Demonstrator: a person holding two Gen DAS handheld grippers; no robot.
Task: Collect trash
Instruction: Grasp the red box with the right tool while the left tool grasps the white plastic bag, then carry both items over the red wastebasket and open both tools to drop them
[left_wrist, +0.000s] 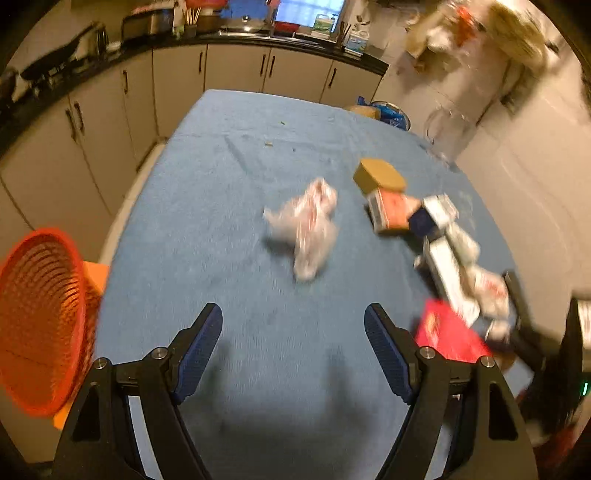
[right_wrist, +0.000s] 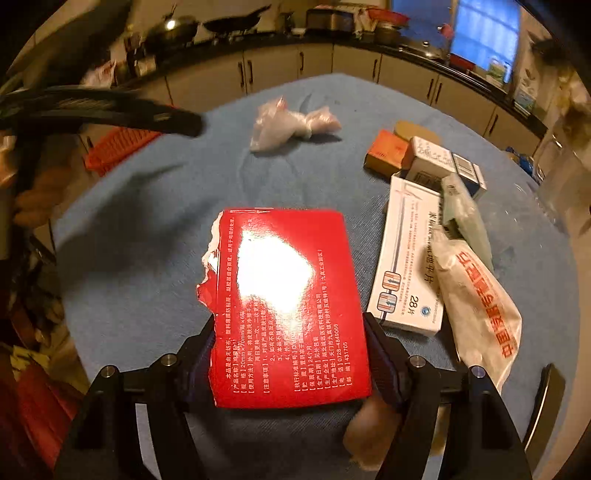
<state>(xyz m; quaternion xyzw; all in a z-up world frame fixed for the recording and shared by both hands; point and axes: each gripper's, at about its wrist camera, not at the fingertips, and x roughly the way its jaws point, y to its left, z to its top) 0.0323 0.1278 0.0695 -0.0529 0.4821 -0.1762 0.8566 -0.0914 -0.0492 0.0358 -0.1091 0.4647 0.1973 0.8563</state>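
Right gripper (right_wrist: 290, 363) is clamped on the side edges of the flat red box (right_wrist: 284, 295), one torn edge to its left, probably so the carton stays level for carrying toward the orange basket (left_wrist: 40, 317) at the counter's left edge. Left gripper (left_wrist: 293, 350) hangs with jaws wide apart and nothing between them, above bare blue cloth (left_wrist: 221, 221), aimed at the crumpled plastic bag (left_wrist: 308, 229) mid-counter, likely the next pickup. The remaining cartons (right_wrist: 410, 254) and wrappers lie clustered on the counter's right side, untouched.
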